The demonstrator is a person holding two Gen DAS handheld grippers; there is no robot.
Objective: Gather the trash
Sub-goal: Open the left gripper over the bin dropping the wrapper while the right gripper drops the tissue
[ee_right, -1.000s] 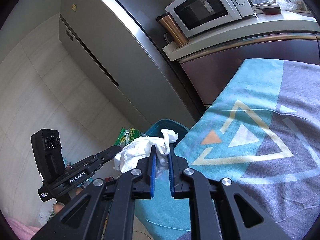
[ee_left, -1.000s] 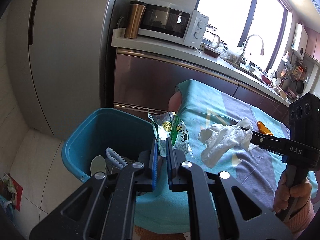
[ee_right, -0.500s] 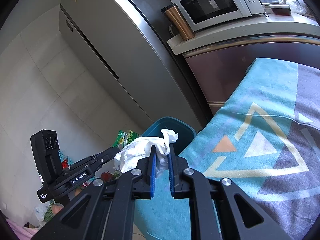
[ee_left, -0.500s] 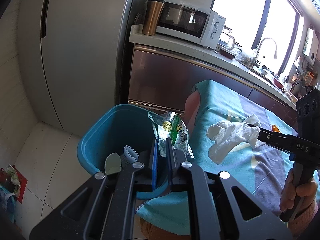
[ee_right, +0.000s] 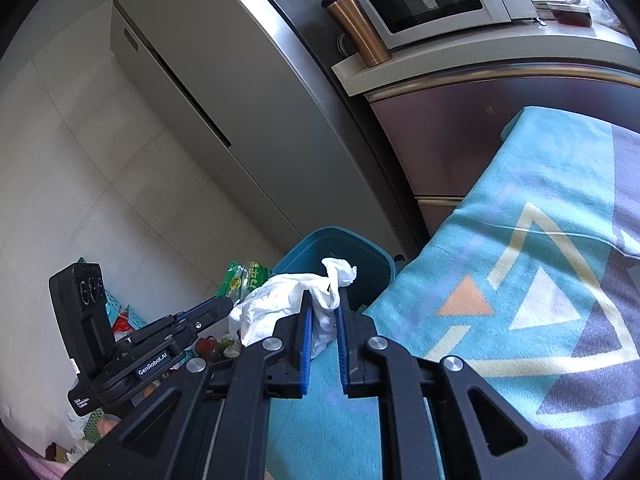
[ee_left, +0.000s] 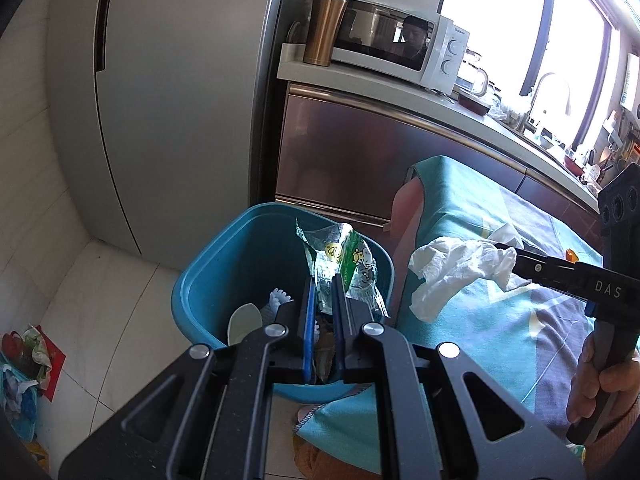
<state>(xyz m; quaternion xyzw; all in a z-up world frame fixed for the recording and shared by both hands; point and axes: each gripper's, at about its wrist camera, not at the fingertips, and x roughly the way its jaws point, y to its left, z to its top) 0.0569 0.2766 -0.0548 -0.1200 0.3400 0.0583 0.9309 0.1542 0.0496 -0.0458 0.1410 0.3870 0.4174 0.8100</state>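
My left gripper is shut on a green and silver snack wrapper, held right over the open blue trash bin. The bin holds a pale spoon-shaped piece and some white scraps. My right gripper is shut on a crumpled white tissue, hanging above the table edge beside the blue trash bin. In the left wrist view the white tissue and right gripper sit just right of the bin. The left gripper with its wrapper shows in the right wrist view.
A table with a teal and grey patterned cloth stands right of the bin. Behind are a grey fridge, steel cabinets, a counter with a microwave and copper tumbler. Bags of clutter lie on the floor at left.
Both grippers have shifted toward the bin with their loads. The wrapper has gone from the bin's right rim to over its opening, and the tissue has come nearer the table edge.
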